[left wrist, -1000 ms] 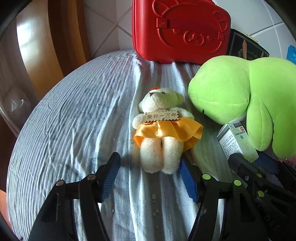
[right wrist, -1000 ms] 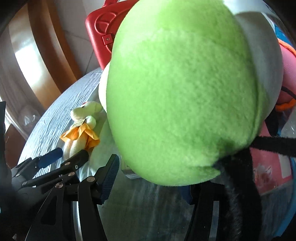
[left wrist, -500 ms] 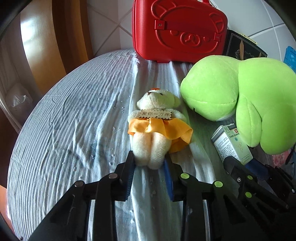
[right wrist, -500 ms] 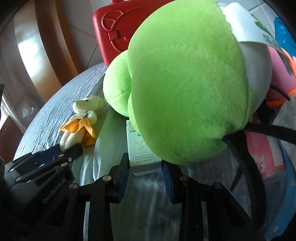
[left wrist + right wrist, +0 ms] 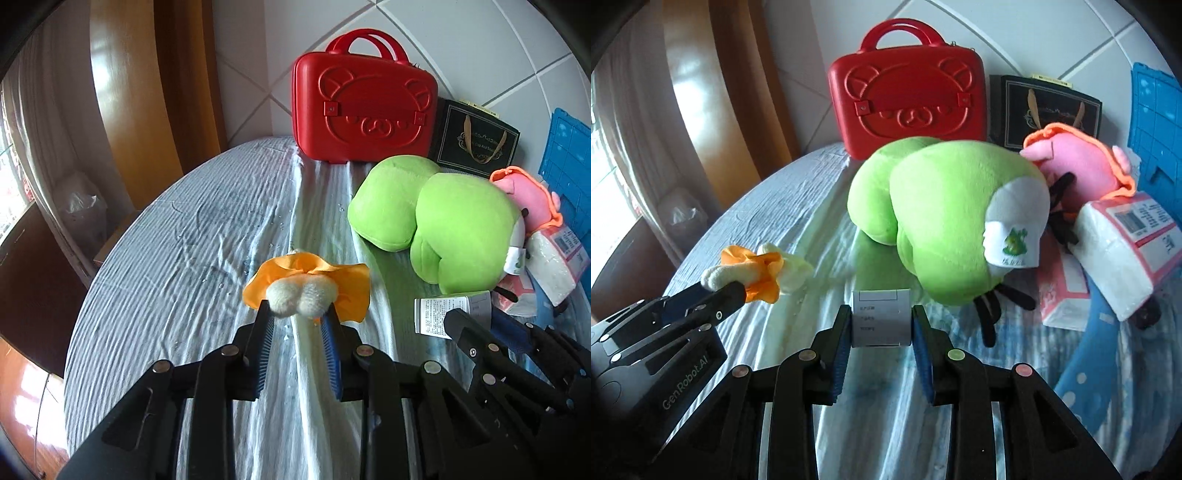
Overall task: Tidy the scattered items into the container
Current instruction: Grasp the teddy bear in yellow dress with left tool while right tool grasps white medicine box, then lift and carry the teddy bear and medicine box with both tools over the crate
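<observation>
Left gripper (image 5: 298,314): your jaws are closing and pinch the bear (image 5: 303,291) by its legs; it hangs clear of the desk (image 5: 166,258).
Right gripper (image 5: 881,323): your pads are pressed on the white box (image 5: 881,317), held just near of the frog (image 5: 945,218).
Frog: lies on the desk, right of the bear, with the pink plush (image 5: 1078,166) touching its far right side.
Red case (image 5: 364,109): stands upright at the far edge.
Blue crate (image 5: 1156,122): far right.
</observation>
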The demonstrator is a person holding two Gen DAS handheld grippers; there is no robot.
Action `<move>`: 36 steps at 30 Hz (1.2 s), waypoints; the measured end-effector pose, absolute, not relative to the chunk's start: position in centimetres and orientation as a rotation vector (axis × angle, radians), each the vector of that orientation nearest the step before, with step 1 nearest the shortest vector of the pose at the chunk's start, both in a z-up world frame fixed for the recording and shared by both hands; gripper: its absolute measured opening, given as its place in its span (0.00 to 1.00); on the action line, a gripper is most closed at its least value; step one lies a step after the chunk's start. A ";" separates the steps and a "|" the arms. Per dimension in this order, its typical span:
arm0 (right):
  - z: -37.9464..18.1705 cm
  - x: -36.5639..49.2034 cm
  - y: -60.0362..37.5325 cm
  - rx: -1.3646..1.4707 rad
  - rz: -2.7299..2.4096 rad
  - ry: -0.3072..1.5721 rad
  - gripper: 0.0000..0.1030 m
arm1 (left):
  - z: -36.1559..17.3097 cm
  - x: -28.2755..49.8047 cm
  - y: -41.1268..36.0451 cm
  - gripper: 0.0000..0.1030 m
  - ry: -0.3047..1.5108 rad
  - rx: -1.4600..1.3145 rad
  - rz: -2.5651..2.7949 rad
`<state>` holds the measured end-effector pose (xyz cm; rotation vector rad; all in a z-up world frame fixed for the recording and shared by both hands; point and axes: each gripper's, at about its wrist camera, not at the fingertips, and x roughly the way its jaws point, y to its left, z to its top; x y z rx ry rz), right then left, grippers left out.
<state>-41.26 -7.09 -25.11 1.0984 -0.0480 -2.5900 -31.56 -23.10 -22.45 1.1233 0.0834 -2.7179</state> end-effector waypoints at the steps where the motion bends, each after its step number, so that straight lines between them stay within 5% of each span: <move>1: -24.5 -40.5 -7.1 1.082 -2.592 -0.050 0.30 | -21.9 -30.8 -22.9 0.15 0.080 1.112 -2.721; 2: -23.9 -38.0 -8.1 1.064 -2.598 -0.053 0.30 | -21.4 -30.1 -22.7 0.03 0.076 1.104 -2.726; 13: -20.5 -26.7 -7.7 1.043 -2.669 -0.076 0.30 | -20.9 -24.4 -23.1 0.03 0.155 1.181 -2.766; 16: -21.3 -26.2 -6.5 1.083 -2.672 -0.107 0.30 | -21.8 -24.8 -22.4 0.20 0.145 1.244 -2.764; 18: -21.8 -25.9 -6.2 1.100 -2.670 -0.111 0.30 | -22.6 -25.3 -21.7 0.68 0.144 1.259 -2.766; 19: -22.1 -25.9 -6.1 1.102 -2.666 -0.106 0.30 | -22.9 -25.6 -21.5 0.75 0.147 1.252 -2.764; 36: -25.9 -34.0 -5.0 1.084 -2.596 -0.076 0.30 | -30.2 -34.6 -20.0 0.76 0.264 1.381 -2.540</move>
